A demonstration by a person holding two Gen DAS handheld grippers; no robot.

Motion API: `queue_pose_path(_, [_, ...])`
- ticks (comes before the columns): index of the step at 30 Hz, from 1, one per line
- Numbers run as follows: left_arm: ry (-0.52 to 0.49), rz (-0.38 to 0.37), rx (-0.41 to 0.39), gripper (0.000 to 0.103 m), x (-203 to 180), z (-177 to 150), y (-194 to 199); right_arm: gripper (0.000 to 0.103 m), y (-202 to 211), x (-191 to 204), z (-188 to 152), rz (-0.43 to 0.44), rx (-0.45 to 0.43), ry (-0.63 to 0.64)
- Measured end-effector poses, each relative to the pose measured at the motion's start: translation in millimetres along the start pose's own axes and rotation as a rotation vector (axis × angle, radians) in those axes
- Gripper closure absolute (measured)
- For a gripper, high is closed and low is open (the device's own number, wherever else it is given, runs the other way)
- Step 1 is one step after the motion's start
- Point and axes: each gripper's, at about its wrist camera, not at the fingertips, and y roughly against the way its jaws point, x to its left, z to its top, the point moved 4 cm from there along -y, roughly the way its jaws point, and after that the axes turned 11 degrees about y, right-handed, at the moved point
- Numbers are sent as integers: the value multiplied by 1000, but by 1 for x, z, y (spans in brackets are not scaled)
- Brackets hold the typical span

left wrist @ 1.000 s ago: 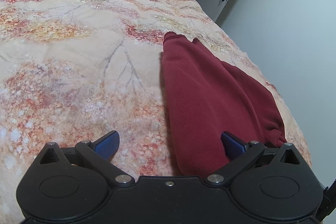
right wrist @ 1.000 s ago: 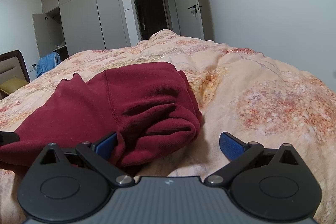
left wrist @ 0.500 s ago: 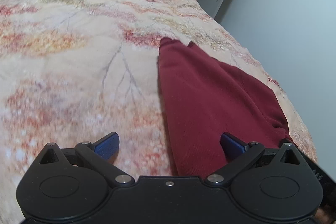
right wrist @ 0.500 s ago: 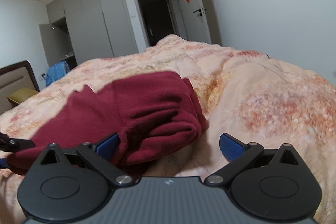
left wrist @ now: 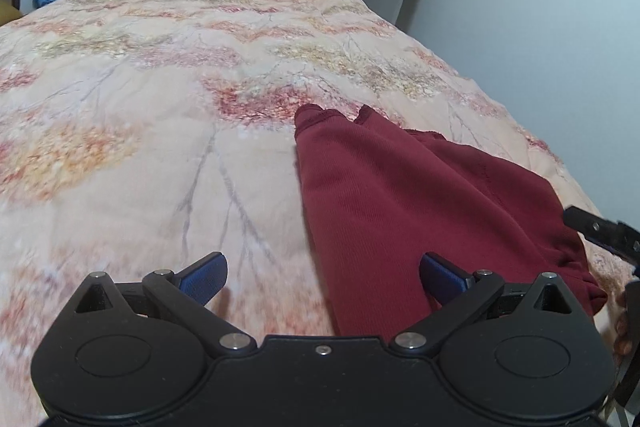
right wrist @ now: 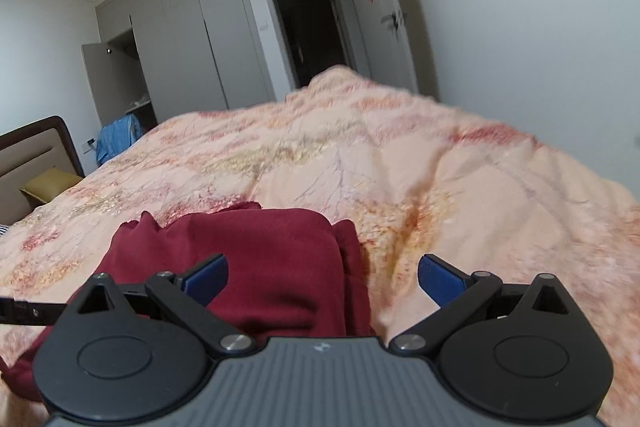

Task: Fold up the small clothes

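Observation:
A dark red knitted garment (left wrist: pixel 404 195) lies folded lengthwise on the floral bedspread (left wrist: pixel 160 107), reaching away from me to the right of centre. My left gripper (left wrist: pixel 322 277) hovers open above its near left edge, holding nothing. In the right wrist view the same red garment (right wrist: pixel 256 259) shows as a thick bundle with its rounded fold toward the right. My right gripper (right wrist: pixel 322 277) is open over that bundle's right side, its blue pads apart and empty. The other gripper's black frame (left wrist: pixel 600 231) shows at the right edge of the left wrist view.
The bedspread (right wrist: pixel 460 195) is rumpled and drops off near the white wall on the right. Beyond the bed are grey wardrobes (right wrist: pixel 188 39), a dark doorway (right wrist: pixel 308 27), a blue cloth (right wrist: pixel 116 139) and a headboard (right wrist: pixel 32 151) with a yellow pillow.
Both grippers have risen and tilted up, showing more of the room. The right one has moved over the bundle's top. The garment has not moved, and both grippers stay open.

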Motion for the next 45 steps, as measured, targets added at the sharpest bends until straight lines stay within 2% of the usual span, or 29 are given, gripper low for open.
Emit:
queue_pose_path(5, [-4, -17, 41, 0, -1, -2, -23, 2, -27, 4, 0, 47, 27, -8])
queue_pose_path(9, [7, -30, 39, 0, 0, -7, -31, 20, -36, 3, -13, 53, 46, -41])
queue_pose_path(11, [9, -31, 33, 0, -1, -9, -33, 31, -36, -1, -21, 70, 32, -86])
queue_pose_path(18, [-1, -33, 22, 1, -11, -12, -38, 63, -22, -4, -30, 48, -31, -108])
queue_pose_path(22, [-4, -29, 12, 1, -13, -15, -40, 63, -22, -7, -36, 50, -35, -151])
queue_pose_path(27, [-2, -29, 17, 1, -13, -16, -39, 55, -30, -9, -43, 50, -33, -171])
queue_pose_path(45, [-17, -53, 45, 0, -10, -10, -43, 55, -30, -7, -45, 47, -41, -168])
